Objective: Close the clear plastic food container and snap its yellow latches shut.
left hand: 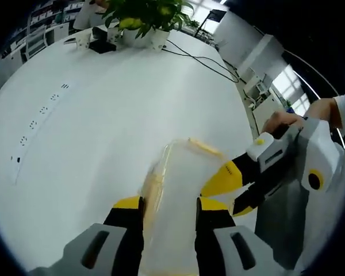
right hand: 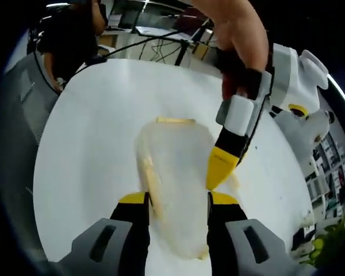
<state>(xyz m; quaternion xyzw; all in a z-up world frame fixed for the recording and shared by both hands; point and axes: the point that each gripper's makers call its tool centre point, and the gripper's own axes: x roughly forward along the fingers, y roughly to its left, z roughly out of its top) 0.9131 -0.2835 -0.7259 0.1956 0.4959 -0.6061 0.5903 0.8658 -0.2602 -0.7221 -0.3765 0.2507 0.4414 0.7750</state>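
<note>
A: Where is the clear plastic container (left hand: pixel 181 190) now?

B: It lies on the white bench (left hand: pixel 103 126), blurred in both views. In the left gripper view the left gripper (left hand: pixel 169 221) is over the near end of the container, and its two yellow-tipped fingers (left hand: pixel 128 215) stand apart, with the container's near corner between them. I cannot tell if they touch the plastic.

A: And the yellow latches?

B: One yellow latch (right hand: pixel 175 121) is on the far edge of the container in the right gripper view. Another yellow latch (right hand: pixel 149 178) runs along the container's left side, just beside the left finger of the right gripper (right hand: pixel 177 214). I cannot tell if they are snapped.

A: What about the right gripper?

B: Its fingers are also spread, with the container's near end between them. In the left gripper view the same gripper comes in from the right of the container, held by a hand (left hand: pixel 290 121).

A: Anything else near the container?

B: In the right gripper view the left gripper's yellow tip points down onto the container's right edge. Far behind the container, in the left gripper view, a green plant (left hand: pixel 152 17) stands at the bench's far end, and black cables (left hand: pixel 201 57) run beside it.
</note>
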